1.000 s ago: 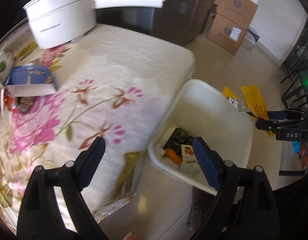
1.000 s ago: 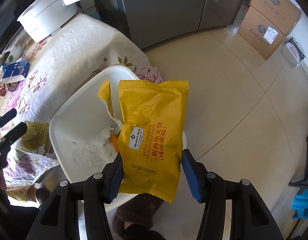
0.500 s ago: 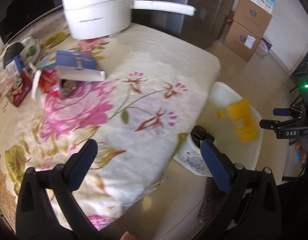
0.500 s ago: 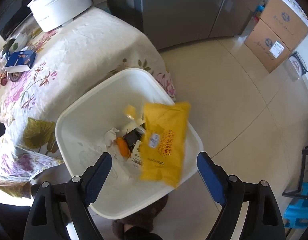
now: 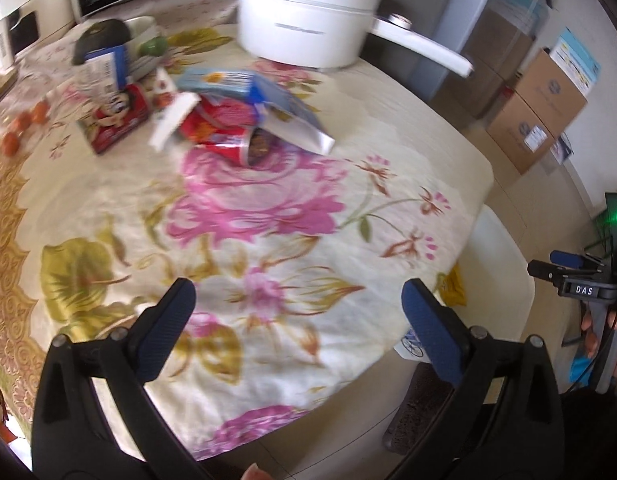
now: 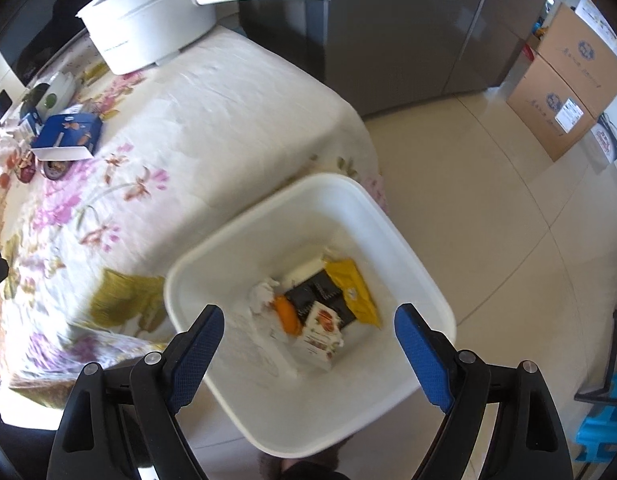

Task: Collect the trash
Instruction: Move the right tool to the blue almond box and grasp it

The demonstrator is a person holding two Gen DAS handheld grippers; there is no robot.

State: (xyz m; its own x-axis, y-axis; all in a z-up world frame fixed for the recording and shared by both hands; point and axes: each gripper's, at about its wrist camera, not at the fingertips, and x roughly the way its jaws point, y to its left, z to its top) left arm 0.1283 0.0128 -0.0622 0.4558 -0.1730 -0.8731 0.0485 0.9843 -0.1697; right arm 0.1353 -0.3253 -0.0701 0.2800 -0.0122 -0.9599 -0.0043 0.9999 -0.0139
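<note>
With both pairs of jaws spread wide and holding nothing, the step in hand reads as the reach for the next piece of trash; the left gripper [image 5: 298, 312] hangs over the flowered surface [image 5: 292, 184], the right gripper [image 6: 308, 340] over the white bin [image 6: 424, 276] that stands on the floor just beside the surface's corner. In the bin lie a yellow wrapper [image 6: 354, 294], a dark packet, a small printed carton, an orange scrap and crumpled tissue; what remains to collect sits at the far side of the surface, near the white pot [image 5: 308, 20]: a blue box [image 5: 284, 110] lying open over a crushed red can [image 5: 224, 128], with a red cartoon carton [image 5: 116, 118] just beside them. To do this well, I judge the left gripper should travel across to the pile, keep its jaws wide, and close on the blue box along its narrow side, since it lies on top; lift it clear before moving, so the can beneath does not roll; leave the small orange fruits [image 5: 22, 128] and the pot alone, as they seem no trash.
</note>
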